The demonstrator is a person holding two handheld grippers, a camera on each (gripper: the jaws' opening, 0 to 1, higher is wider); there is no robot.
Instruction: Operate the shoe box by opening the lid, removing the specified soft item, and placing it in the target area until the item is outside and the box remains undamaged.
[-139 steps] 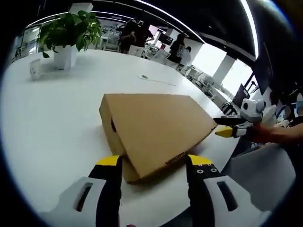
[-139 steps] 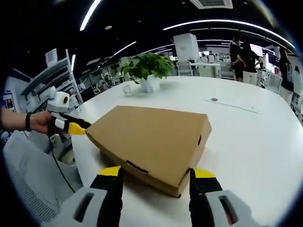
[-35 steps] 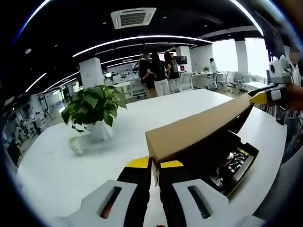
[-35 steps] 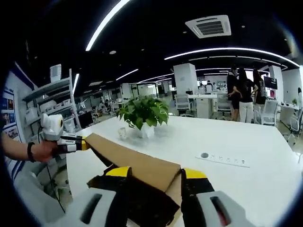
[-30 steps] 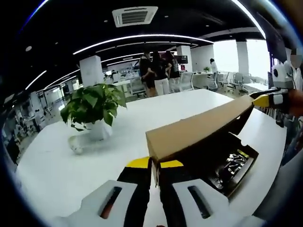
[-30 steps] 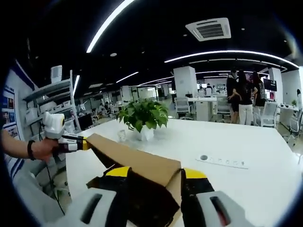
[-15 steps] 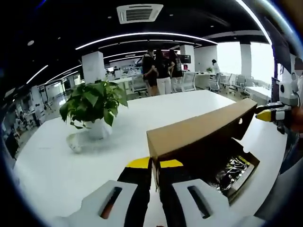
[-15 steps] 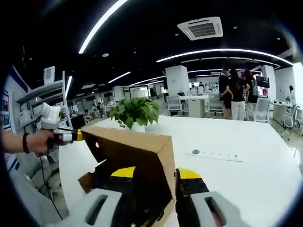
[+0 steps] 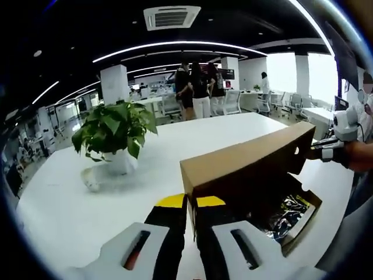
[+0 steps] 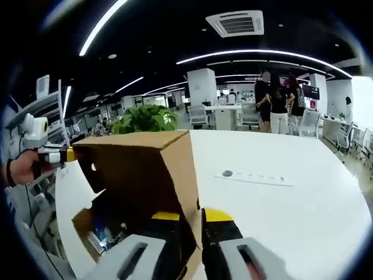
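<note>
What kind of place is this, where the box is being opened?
Most likely an open-plan office. The box sits on a long white table with a potted plant; behind are desks with chairs, people standing, strip lights and a ceiling air vent.

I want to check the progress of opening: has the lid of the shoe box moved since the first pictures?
Yes. The lid lay flat and shut on the box; now it stands raised above the table, with the box's inside exposed, and both grippers are pinching its corners.
</note>
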